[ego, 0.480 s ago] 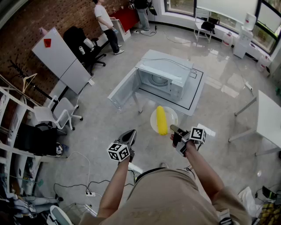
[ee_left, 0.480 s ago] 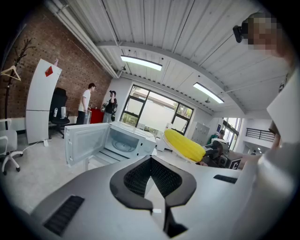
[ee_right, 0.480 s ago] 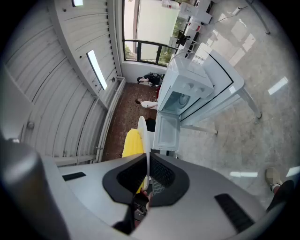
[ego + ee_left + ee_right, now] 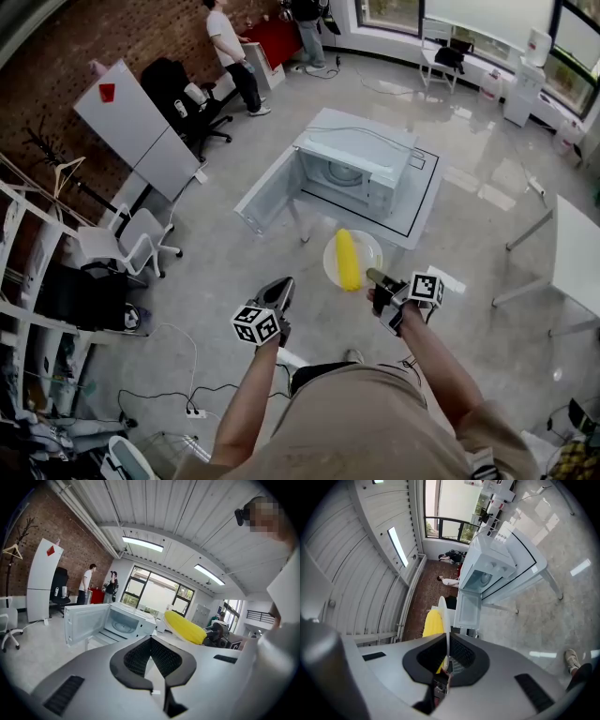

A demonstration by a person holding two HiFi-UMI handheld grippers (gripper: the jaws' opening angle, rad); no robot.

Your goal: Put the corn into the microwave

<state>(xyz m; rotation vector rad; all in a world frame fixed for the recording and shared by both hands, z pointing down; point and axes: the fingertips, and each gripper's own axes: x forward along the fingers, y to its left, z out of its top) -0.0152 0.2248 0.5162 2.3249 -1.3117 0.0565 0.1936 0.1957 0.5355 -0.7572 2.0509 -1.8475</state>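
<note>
Carrying the corn on a white plate, the person stands a little short of the microwave. The task looks roughly midway: the cob is lifted and facing the oven, but not yet inside. The right gripper has its jaws pinched tight on the plate's rim farthest from the microwave, so the plate juts out toward the oven with the cob lying lengthwise on it. The left gripper hangs beside the plate, equally short of the microwave, jaws closed together with nothing between them.

The microwave's door is swung fully open and its cavity shows empty, so no opening step seems left. What remains is likely to close the gap, pass the plate through the opening and set it down.

The floor in front of the microwave is bare. The door's free edge sticks out beside the opening, and the front edge of the table lies just below it. Both probably call for a level, centred approach, since a plate held by one rim could tip.
</note>
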